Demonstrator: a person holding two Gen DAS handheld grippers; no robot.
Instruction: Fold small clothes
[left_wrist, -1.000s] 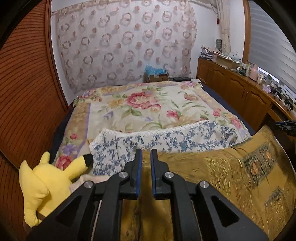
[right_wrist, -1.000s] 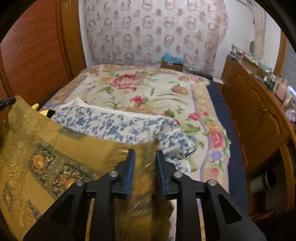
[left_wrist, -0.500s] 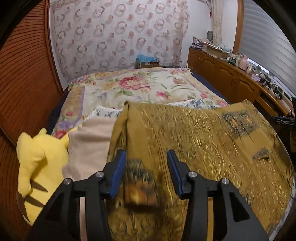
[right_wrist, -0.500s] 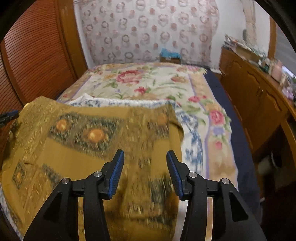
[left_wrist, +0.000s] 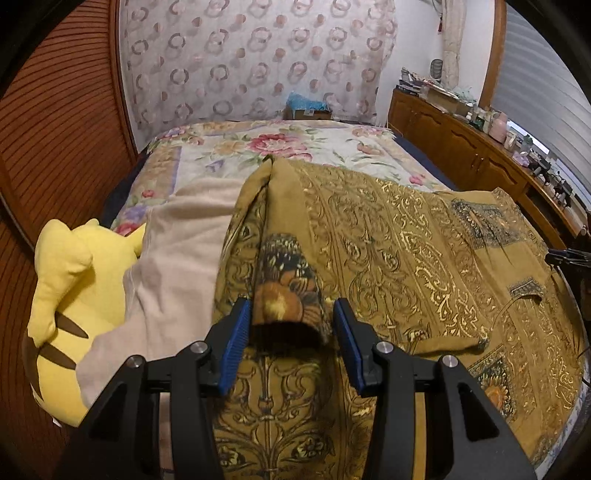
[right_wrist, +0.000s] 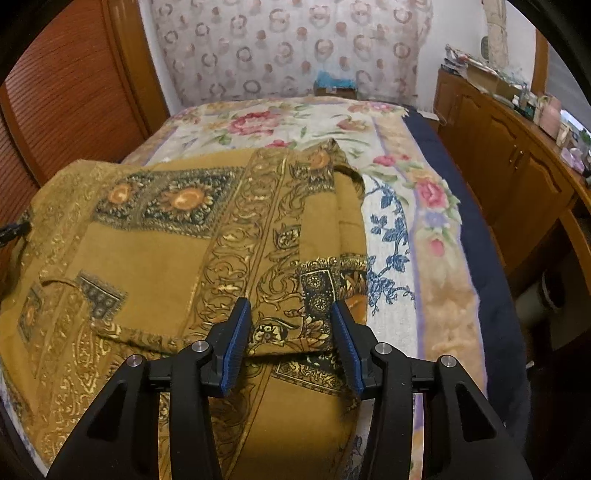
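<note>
Left wrist, claw: my left gripper (left_wrist: 291, 332) stands spread; its jaws have just been opening, and a folded sleeve end of the gold-patterned garment (left_wrist: 406, 258) lies between the blue pads, neither pad pressing it.
Left wrist, change: a second ago these jaws were pinched on the cloth's edge; now the cloth is laid flat, covering the blue floral cloth.
Left wrist, surroundings: beige cloth (left_wrist: 177, 266) just left of the garment, yellow plush toy (left_wrist: 70, 295) far left, floral bedspread (left_wrist: 280, 147) beyond.
Right wrist, claw: my right gripper (right_wrist: 291, 332) is likewise spread, having just opened; the garment's (right_wrist: 166, 251) folded corner lies loose between the pads.
Right wrist, change: garment dropped from held-up to resting on the bed.
Right wrist, room: blue floral cloth (right_wrist: 388, 236) peeks out at right; wooden cabinets (right_wrist: 517, 166) far right; patterned curtain (right_wrist: 295, 44) behind.
</note>
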